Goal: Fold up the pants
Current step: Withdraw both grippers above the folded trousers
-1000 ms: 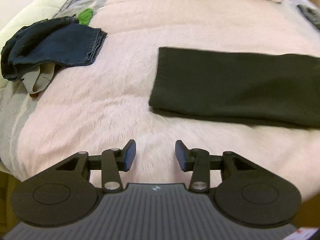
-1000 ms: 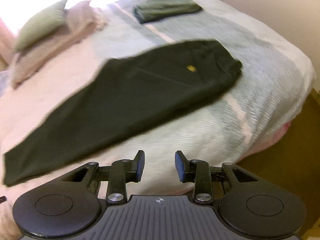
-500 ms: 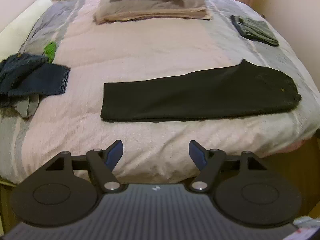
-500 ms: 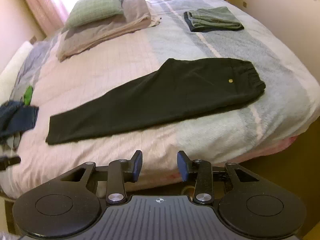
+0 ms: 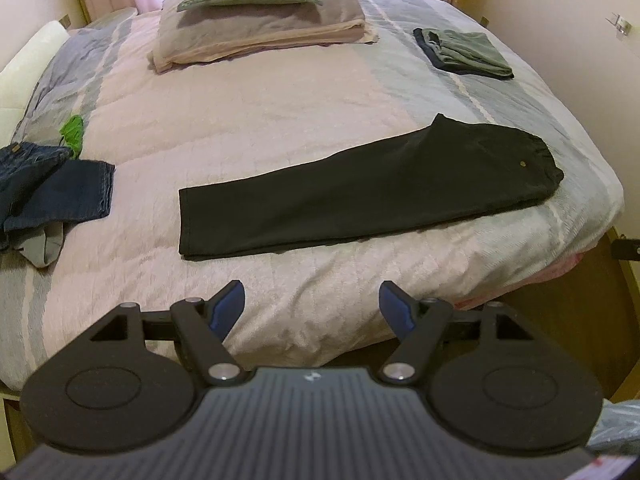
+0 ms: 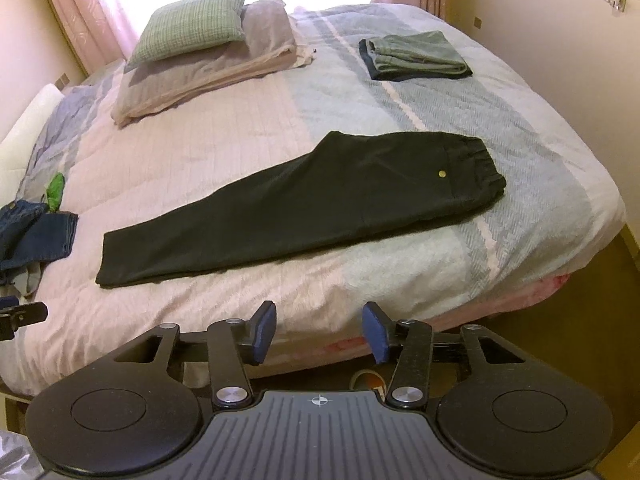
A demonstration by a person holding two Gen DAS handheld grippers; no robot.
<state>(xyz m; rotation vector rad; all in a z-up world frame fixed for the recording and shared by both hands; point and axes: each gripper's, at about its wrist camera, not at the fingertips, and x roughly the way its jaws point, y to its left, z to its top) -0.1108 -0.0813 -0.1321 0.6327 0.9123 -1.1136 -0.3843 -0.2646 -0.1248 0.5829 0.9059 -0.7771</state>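
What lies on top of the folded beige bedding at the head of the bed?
A green checked pillow lies on the beige bedding, covering part of its top. Whatever lies beneath the bedding is hidden.

The black pants point(image 6: 304, 204) lie flat across the middle of the frame on the bed point(image 6: 540, 184), folded lengthwise, waistband at right, hems at lower left. At the bottom centre the right gripper point(image 6: 319, 330) hangs above the bed's near edge, its jaws opening with nothing between them. Folded green clothes point(image 6: 416, 56) sit upper right, pillows point(image 6: 200, 48) upper left, jeans point(image 6: 36, 236) at the left edge.
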